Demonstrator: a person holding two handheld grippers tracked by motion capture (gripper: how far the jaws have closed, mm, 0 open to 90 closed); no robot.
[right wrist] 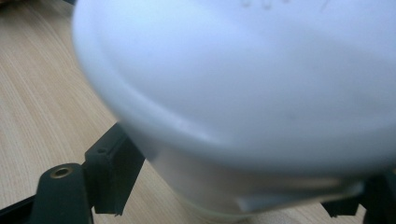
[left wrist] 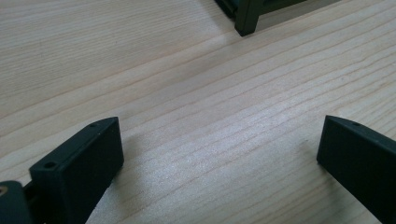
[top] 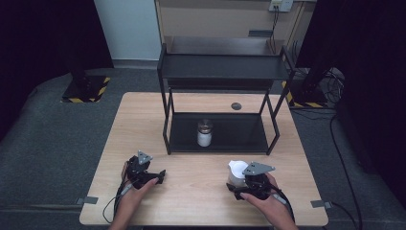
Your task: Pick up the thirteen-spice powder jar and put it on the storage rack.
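A: Pale wood-grain table [top: 201, 191] carries a black two-tier metal shelf rack [top: 220, 67] at its far half. On the rack's lower tier we note a small clear glass jar with white contents [top: 204, 133].

B: And the white plastic lidded container [top: 236, 171]?

A: Near the front edge, right of centre, standing on the table. The right gripper [top: 239, 184] sits against it; in the right gripper view the white container [right wrist: 243, 93] bulks between the two black jaws, which flank its lower body. We judge them closed on it or nearly so; actual contact we cannot tell, owing to blur.

B: Step in hand?

A: We read it as the grasp, before a lift towards the rack. Next move calls for a firm grip and a level rise to clear the tier's edge.

B: Left side?

A: Left gripper [top: 160, 176] rests low over bare table, jaws wide apart, nothing between. Both forearms enter from the near edge, hands wrapped over the gripper bodies.
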